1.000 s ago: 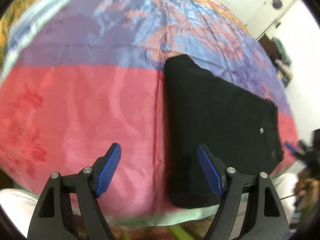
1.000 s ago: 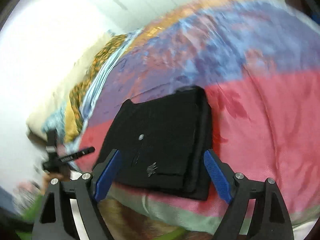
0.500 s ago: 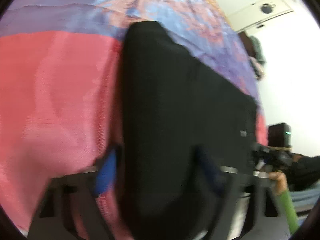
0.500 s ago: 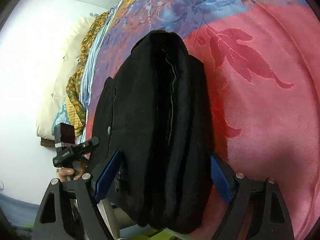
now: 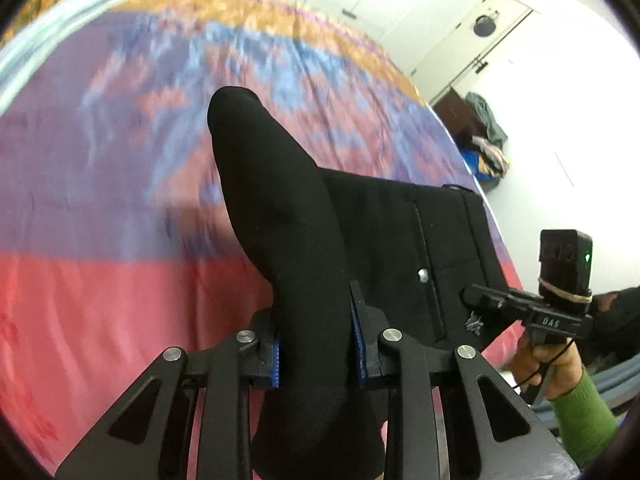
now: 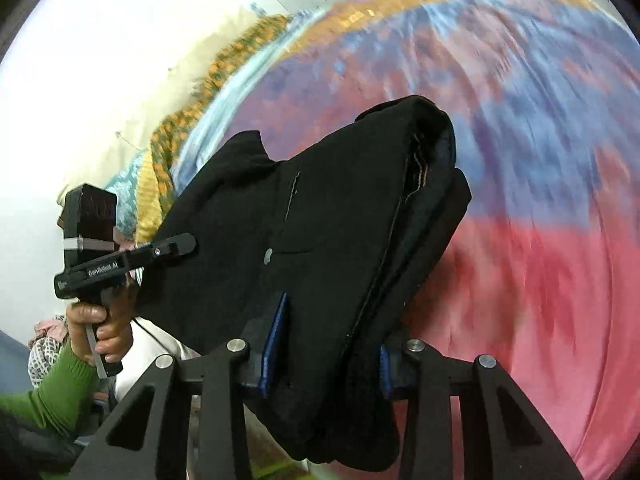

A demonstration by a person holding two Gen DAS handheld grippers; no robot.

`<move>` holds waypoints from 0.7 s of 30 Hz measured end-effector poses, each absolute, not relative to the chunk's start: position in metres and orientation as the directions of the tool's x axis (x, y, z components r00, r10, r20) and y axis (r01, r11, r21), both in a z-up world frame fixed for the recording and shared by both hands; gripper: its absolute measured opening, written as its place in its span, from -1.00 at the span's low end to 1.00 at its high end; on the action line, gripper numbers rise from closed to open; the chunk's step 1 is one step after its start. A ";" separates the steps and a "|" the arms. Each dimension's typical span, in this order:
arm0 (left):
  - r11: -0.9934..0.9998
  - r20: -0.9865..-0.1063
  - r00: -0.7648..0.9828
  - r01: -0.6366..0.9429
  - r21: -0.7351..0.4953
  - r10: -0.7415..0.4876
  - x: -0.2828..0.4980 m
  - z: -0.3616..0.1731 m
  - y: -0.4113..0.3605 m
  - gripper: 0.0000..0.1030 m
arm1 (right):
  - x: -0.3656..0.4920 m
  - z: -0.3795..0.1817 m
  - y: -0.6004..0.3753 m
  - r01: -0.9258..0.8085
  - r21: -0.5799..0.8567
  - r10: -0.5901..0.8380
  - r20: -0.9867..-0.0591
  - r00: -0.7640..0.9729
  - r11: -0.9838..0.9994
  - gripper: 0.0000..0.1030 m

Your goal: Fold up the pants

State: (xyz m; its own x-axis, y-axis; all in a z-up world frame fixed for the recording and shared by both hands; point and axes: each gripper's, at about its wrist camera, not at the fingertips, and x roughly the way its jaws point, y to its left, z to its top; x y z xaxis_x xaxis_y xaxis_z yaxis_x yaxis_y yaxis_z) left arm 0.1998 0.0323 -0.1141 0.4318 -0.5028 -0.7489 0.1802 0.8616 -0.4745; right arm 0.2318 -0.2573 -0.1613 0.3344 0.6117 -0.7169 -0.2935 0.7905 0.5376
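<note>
Both grippers dropped onto the pants (image 5: 304, 240); left gripper (image 5: 318, 356) and right gripper (image 6: 324, 356) closing on bundled folds. Risk: thick layers slipping out, fold collapsing.

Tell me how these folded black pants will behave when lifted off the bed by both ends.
The pants will probably sag in the middle: soft cloth, bunched in the left tool and right tool as each closes. Stacked layers may slide apart.
</note>
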 end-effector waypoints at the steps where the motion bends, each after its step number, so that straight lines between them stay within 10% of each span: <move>1: 0.867 -0.745 0.450 0.179 -0.465 -0.492 0.208 -0.110 0.033 -0.50 | 0.243 -0.158 -0.257 -0.301 0.537 0.615 -0.706 0.351 0.788 -0.26; 3: 0.894 -0.751 0.487 0.190 -0.407 -0.445 0.227 -0.107 0.026 -0.44 | 0.266 -0.157 -0.260 -0.307 0.536 0.618 -0.692 0.373 0.786 -0.22; 6: 0.955 -0.841 0.454 0.177 -0.240 -0.295 0.248 -0.142 0.000 0.30 | 0.299 -0.183 -0.274 -0.234 0.485 0.538 -0.752 0.380 0.843 0.02; 10: 0.979 -0.911 0.380 0.179 -0.099 -0.162 0.233 -0.187 -0.016 0.00 | 0.301 -0.230 -0.322 -0.035 0.308 0.301 -0.890 0.342 0.951 0.06; 16: 0.987 -0.847 0.514 0.146 -0.073 -0.138 0.185 -0.157 -0.007 0.55 | 0.230 -0.179 -0.338 -0.072 0.271 0.271 -0.828 0.491 0.960 0.35; 18: 0.989 -0.834 0.538 0.140 -0.053 -0.121 0.181 -0.149 -0.006 0.57 | 0.209 -0.164 -0.328 -0.105 0.241 0.259 -0.813 0.522 0.965 0.76; 21: 0.991 -0.817 0.568 0.133 -0.030 -0.101 0.171 -0.134 -0.006 0.59 | 0.181 -0.156 -0.315 -0.124 0.217 0.249 -0.809 0.533 0.968 0.88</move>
